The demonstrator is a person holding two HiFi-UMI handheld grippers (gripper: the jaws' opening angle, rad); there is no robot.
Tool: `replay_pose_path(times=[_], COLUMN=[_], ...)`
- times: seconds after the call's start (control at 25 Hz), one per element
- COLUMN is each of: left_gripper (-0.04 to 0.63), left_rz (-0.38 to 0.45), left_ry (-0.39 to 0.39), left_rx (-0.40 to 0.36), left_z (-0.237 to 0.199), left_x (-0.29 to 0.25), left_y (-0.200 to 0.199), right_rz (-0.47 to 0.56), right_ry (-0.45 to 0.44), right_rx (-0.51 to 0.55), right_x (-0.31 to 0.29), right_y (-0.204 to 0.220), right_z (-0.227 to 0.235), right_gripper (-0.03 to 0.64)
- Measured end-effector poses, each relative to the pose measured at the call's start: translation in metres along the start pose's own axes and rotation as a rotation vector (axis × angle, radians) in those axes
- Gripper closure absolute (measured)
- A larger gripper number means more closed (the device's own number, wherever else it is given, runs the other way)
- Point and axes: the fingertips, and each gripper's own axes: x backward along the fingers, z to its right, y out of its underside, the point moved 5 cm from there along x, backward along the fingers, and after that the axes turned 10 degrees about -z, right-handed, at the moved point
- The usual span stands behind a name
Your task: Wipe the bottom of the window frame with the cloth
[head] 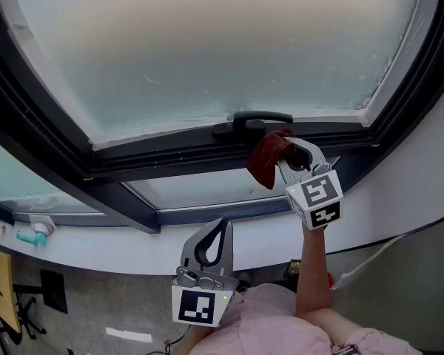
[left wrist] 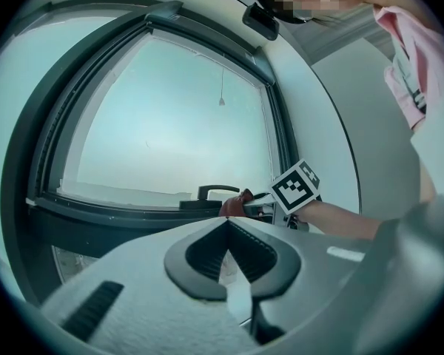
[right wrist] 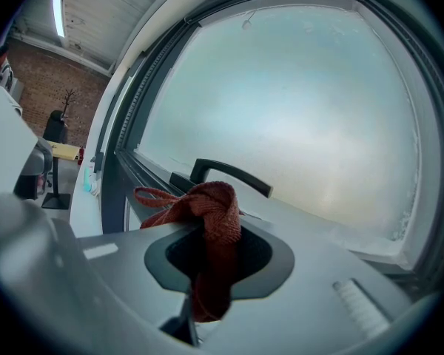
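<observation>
We see the right gripper (head: pixel 290 158) with its two jaws clamped on a dark red knitted cloth (head: pixel 266 161). In the right gripper view a fold of the cloth bulges out above the jaws and a tail hangs down between them. The cloth is held up at the dark grey bottom rail of the window frame (head: pixel 170 158), just below the black lever handle (head: pixel 251 120) and toward the rail's right-hand part.

The left gripper (head: pixel 214 241) hangs lower, well apart from the frame. Its jaws are pressed together with nothing between them.

We judge the wiping to be at or near its start. The cloth is gripped and brought to the rail, but we see no cleaned streak or other mark of a pass. The long stretch of rail to the left of the handle looks to be left to do, and so does the short corner piece to the right.

We cannot tell whether the cloth actually touches the rail, because the bunched fabric and the gripper cover that spot. Any dust on the dark rail is too faint to make out. The rail's far left end runs out of the picture, and the frosted pane (head: pixel 207 50) shows nothing beyond it. A small teal object (head: pixel 31 237) on the white sill (head: pixel 96 251) at the left is too small for us to identify.
</observation>
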Motion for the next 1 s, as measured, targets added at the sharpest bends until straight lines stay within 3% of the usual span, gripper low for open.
replay_pose_path(times=[0.28,0.44,1.0], left_gripper=[0.601,0.601,0.601], left_rz=[0.043,0.022,0.042], left_ry=[0.044,0.093,0.094], left_rx=[0.035,0.035,0.104], left_z=[0.024,0.034,0.024], left_x=[-0.005,-0.011,-0.013], left_y=[0.009,0.018,0.025], right_rz=[0.011,0.013,0.011], right_ry=[-0.005,-0.008,-0.004], right_rx=[-0.009,-0.013,-0.019], right_x=[0.003,0.002,0.002], right_y=[0.004,0.003,0.004], right_z=[0.006,0.007,0.006], right_gripper=[0.551,0.551,0.551])
